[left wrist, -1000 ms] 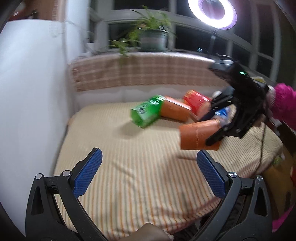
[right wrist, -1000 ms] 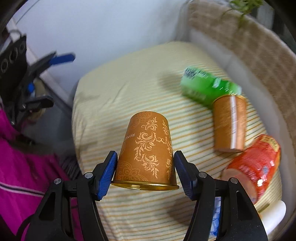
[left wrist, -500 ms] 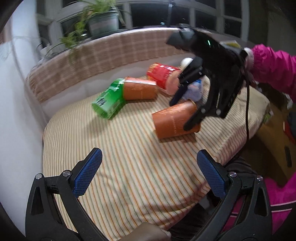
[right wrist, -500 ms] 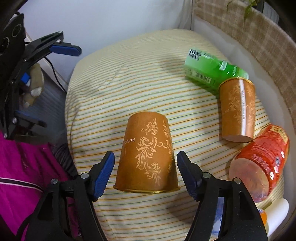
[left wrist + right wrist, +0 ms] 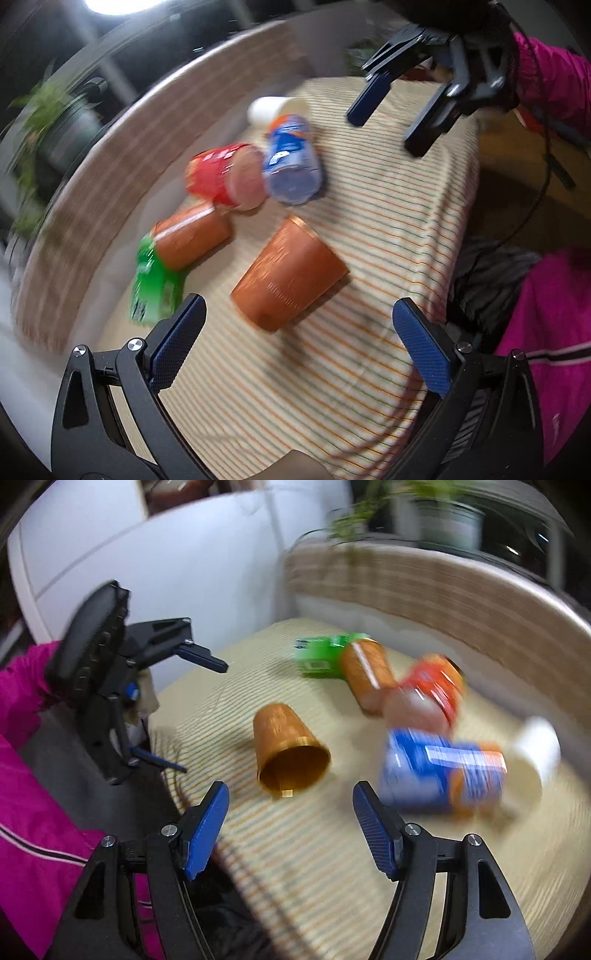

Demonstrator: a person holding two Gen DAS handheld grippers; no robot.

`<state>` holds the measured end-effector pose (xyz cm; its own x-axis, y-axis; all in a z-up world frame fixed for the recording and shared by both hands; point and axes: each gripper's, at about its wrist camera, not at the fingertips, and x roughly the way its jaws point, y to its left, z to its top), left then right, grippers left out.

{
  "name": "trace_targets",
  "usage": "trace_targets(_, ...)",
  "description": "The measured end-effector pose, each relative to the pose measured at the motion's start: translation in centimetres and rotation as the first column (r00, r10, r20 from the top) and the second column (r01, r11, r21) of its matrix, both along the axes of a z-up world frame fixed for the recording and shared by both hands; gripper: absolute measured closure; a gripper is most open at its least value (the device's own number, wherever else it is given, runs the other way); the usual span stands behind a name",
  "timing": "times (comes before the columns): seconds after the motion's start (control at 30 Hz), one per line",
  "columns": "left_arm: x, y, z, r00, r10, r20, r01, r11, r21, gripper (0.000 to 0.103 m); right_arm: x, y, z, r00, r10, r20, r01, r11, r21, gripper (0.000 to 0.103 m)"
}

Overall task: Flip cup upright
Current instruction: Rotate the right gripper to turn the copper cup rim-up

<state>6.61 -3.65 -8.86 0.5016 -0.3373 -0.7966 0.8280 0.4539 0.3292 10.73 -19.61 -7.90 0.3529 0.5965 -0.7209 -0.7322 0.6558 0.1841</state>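
The orange cup (image 5: 290,753) lies on its side in the centre of the right wrist frame, on the striped cloth (image 5: 332,849), its golden mouth towards the camera. The right gripper (image 5: 290,825) stands wide open and holds nothing. The left gripper (image 5: 301,339) is wide open too, empty. I judge the flip is not done: the cup must be grasped and stood upright

Motion blur smears the blue cup (image 5: 439,771) and white cup (image 5: 535,753) beside it; their print is unreadable.
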Motion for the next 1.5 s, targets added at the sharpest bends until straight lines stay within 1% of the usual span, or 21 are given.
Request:
trace_targets(0.13,1.1,-1.9,-1.0,0.996,-0.091,0.024,0.088,0.992,0.090,0.001,-3.1,-3.5,-0.8,0.991,-0.125,-0.046,0.129,0.989,0.075,0.034)
trace_targets(0.2,1.9,-2.5,-1.5,0.993,-0.116,0.013,0.114,0.986,0.126,0.001,-4.2,-4.7,-1.0,0.983,-0.171,-0.060,0.176,0.980,0.091,0.034)
trace_targets(0.3,2.8,-3.5,-2.6,0.987,-0.163,0.010,0.158,0.967,0.200,0.002,-5.4,-6.0,-1.1,0.973,-0.220,-0.075,0.228,0.966,0.122,0.034)
trace_targets(0.33,2.9,-3.9,-3.1,0.983,-0.183,0.017,0.174,0.957,0.232,0.004,-5.6,-6.4,-1.2,0.969,-0.232,-0.082,0.242,0.961,0.136,0.034)
trace_targets(0.4,3.0,-4.3,-3.7,0.979,-0.201,0.029,0.187,0.946,0.266,0.005,-5.8,-7.2,-1.1,0.963,-0.252,-0.097,0.266,0.950,0.167,0.034)
trace_targets(0.5,3.7,-4.9,-4.4,0.976,-0.217,0.008,0.206,0.938,0.279,0.005,-5.5,-7.9,-1.3,0.957,-0.265,-0.117,0.285,0.937,0.204,0.034)
trace_targets(0.57,4.1,-5.2,-5.2,0.975,-0.223,0.010,0.209,0.930,0.302,0.005,-5.2,-8.1,-1.4,0.953,-0.274,-0.128,0.297,0.929,0.219,0.034)
trace_targets(0.67,4.7,-5.7,-5.6,0.974,-0.225,0.000,0.214,0.928,0.303,0.006,-4.8,-8.1,-1.5,0.950,-0.281,-0.133,0.305,0.925,0.226,0.034)
trace_targets(0.7,4.8,-5.8,-5.7,0.975,-0.224,-0.003,0.214,0.929,0.300,0.008,-4.8,-8.2,-1.6,0.950,-0.284,-0.133,0.308,0.924,0.226,0.034)
trace_targets(0.77,5.1,-6.1,-5.8,0.976,-0.216,-0.011,0.209,0.932,0.295,0.020,-4.8,-8.5,-2.0,0.947,-0.290,-0.137,0.315,0.922,0.227,0.034)
trace_targets(0.8,5.3,-6.2,-5.9,0.978,-0.209,-0.018,0.205,0.935,0.291,0.021,-4.7,-8.6,-2.1,0.944,-0.298,-0.140,0.324,0.918,0.229,0.034)
trace_targets(0.83,5.6,-6.2,-6.0,0.979,-0.205,-0.026,0.203,0.936,0.287,0.025,-4.7,-8.7,-2.3,0.942,-0.304,-0.145,0.331,0.915,0.231,0.034)
trace_targets(0.87,5.8,-6.2,-6.1,0.980,-0.198,-0.034,0.200,0.939,0.280,0.028,-4.6,-8.9,-2.5,0.938,-0.311,-0.151,0.339,0.911,0.234,0.034)
trace_targets(1.0,6.5,-6.1,-5.9,0.986,-0.157,-0.053,0.165,0.959,0.230,0.029,-4.5,-9.5,-2.7,0.926,-0.339,-0.165,0.371,0.897,0.239,0.034)
trace_targets(1.1,7.3,-5.8,-5.2,0.991,-0.105,-0.079,0.116,0.980,0.159,0.029,-4.4,-9.8,-2.8,0.920,-0.356,-0.166,0.388,0.890,0.240,0.034)
trace_targets(1.17,7.9,-5.4,-4.6,0.994,-0.058,-0.091,0.067,0.993,0.101,0.029,-4.5,-9.7,-2.8,0.917,-0.362,-0.166,0.393,0.889,0.236,0.034)
trace_targets(1.2,8.2,-5.1,-4.1,0.995,-0.021,-0.098,0.027,0.998,0.059,0.029,-4.5,-9.7,-2.7,0.917,-0.364,-0.163,0.394,0.889,0.235,0.034)
trace_targets(1.23,8.4,-4.9,-3.8,0.995,0.005,-0.103,-0.002,0.999,0.032,0.029,-4.6,-9.6,-2.7,0.917,-0.366,-0.159,0.396,0.888,0.235,0.034)
trace_targets(1.33,8.8,-3.9,-2.9,0.990,0.073,-0.124,-0.082,0.994,-0.068,0.030,-4.9,-9.5,-2.5,0.916,-0.372,-0.151,0.399,0.885,0.239,0.034)
trace_targets(1.37,8.7,-3.5,-2.6,0.987,0.097,-0.129,-0.112,0.988,-0.109,0.031,-5.0,-9.4,-2.4,0.917,-0.371,-0.147,0.396,0.886,0.239,0.034)
trace_targets(1.5,8.2,-2.5,-2.0,0.981,0.155,-0.114,-0.176,0.962,-0.208,0.031,-5.3,-8.8,-2.0,0.923,-0.361,-0.131,0.383,0.890,0.248,0.034)
